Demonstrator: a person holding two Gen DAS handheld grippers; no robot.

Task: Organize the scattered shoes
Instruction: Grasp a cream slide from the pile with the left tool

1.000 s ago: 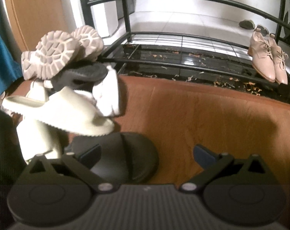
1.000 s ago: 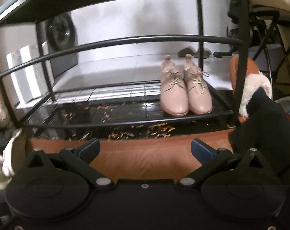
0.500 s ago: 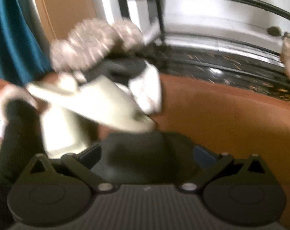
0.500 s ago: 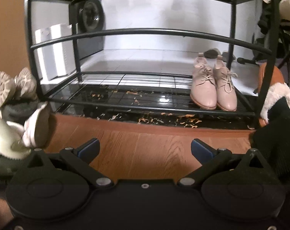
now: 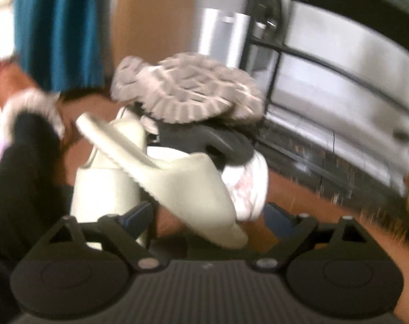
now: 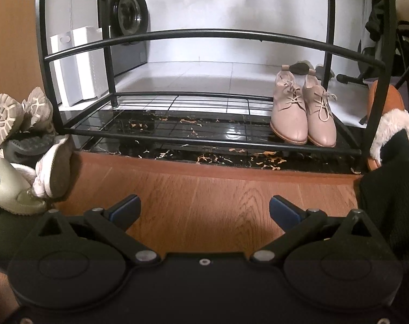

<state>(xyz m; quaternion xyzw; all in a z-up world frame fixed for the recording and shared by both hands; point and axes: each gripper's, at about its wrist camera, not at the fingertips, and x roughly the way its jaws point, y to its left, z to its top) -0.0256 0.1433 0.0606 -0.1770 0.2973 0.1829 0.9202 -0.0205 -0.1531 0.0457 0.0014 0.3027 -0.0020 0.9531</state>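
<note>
While the left-wrist view is smeared by blur, the left gripper [image 5: 207,216] can be read: its jaws are closing, with the toe of a pale cream foam slide sandal [image 5: 177,181] lying between the blue-padded fingers [image 5: 135,214]; whether the pads press on it cannot be told. That sandal sits tilted in a heap of scattered shoes [image 6: 23,145] on the reddish-brown wood floor [image 6: 204,202], left of the black metal wire shoe rack [image 6: 210,37]. On top of the heap, a beige lug-soled sneaker [image 5: 188,91] lies sole-up over a dark grey shoe [image 5: 218,140]; a white-and-pink shoe [image 5: 247,186] leans at the heap's right side.

Right gripper [image 6: 204,213]: jaws spread wide, nothing between them, over bare floor in front of the rack. A pair of pale pink lace-up leather shoes [image 6: 303,113] stands side by side at the right end of the rack's lower shelf, toes toward the camera.
</note>
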